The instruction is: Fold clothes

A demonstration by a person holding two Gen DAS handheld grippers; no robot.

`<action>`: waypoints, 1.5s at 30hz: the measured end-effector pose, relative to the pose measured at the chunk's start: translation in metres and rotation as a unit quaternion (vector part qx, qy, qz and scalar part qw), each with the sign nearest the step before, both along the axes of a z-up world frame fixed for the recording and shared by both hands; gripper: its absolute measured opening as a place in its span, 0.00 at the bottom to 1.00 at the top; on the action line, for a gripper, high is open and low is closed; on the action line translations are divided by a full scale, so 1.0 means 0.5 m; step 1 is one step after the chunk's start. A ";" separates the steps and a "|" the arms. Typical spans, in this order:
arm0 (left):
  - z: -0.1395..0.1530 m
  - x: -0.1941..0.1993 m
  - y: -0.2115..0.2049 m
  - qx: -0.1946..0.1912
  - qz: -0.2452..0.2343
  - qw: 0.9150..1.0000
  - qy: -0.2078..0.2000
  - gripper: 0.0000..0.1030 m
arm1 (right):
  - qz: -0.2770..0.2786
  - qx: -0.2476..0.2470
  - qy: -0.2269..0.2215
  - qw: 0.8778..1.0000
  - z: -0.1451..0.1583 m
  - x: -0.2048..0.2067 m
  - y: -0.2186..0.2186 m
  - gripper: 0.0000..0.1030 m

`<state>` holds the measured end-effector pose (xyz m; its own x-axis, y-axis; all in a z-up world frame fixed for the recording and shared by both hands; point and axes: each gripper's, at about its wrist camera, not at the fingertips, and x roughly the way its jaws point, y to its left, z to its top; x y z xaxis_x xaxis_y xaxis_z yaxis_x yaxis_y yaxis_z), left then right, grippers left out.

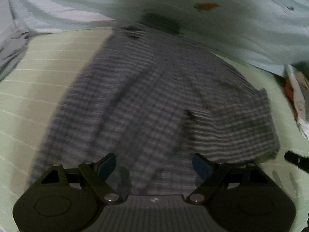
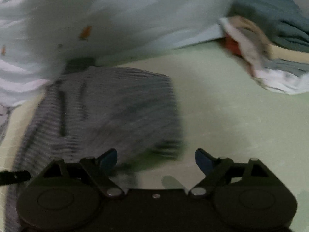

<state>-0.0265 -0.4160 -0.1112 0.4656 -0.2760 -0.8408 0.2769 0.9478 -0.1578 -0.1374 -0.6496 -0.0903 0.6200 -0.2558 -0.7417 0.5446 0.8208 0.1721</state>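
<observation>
A grey checked garment [image 1: 146,100] lies spread on a pale green sheet [image 1: 50,65], with one side flap folded over at its right [image 1: 237,127]. My left gripper [image 1: 154,166] hovers open over the garment's near edge, nothing between its blue-padded fingers. In the right wrist view the same garment [image 2: 115,108] lies to the left, blurred by motion. My right gripper [image 2: 156,161] is open at the garment's near right corner, over the bare sheet [image 2: 231,119]. The tip of the other gripper shows at the right edge of the left wrist view [image 1: 295,160].
A light blue quilt [image 1: 212,29] with small orange marks is bunched behind the garment. A pile of folded clothes [image 2: 278,36], teal, cream and white, sits at the far right on the sheet. The sheet has white grid lines at the left.
</observation>
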 end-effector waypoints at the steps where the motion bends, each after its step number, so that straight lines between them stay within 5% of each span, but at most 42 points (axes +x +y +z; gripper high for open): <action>1: -0.006 -0.005 -0.022 -0.002 -0.004 1.000 0.001 0.84 | -0.005 -0.002 0.006 1.000 -0.006 -0.015 -0.018 0.88; 10: -0.044 0.024 -0.129 -0.006 0.024 1.000 0.009 0.78 | -0.019 -0.012 0.046 0.999 -0.055 -0.101 -0.127 0.91; 16: -0.057 0.047 -0.149 -0.001 0.025 1.000 0.016 0.37 | -0.020 0.002 0.046 0.999 -0.067 -0.105 -0.156 0.91; 18: -0.052 0.050 -0.148 0.003 0.020 1.000 0.018 0.08 | -0.017 0.002 0.046 0.999 -0.070 -0.100 -0.155 0.91; 19: -0.041 0.051 -0.145 0.002 0.017 1.000 0.010 0.05 | -0.016 0.003 0.046 0.999 -0.071 -0.098 -0.155 0.91; 24: 0.023 0.056 -0.121 -0.007 0.007 0.999 -0.040 0.03 | -0.013 0.014 0.039 0.999 -0.072 -0.080 -0.144 0.91; 31: 0.124 0.120 0.006 -0.039 0.053 0.994 -0.092 0.02 | -0.019 0.029 0.037 0.999 -0.076 -0.026 -0.089 0.91; 45: 0.193 0.427 0.374 -0.088 0.142 0.975 -0.145 0.02 | -0.074 0.029 0.030 0.996 -0.064 0.130 0.099 0.91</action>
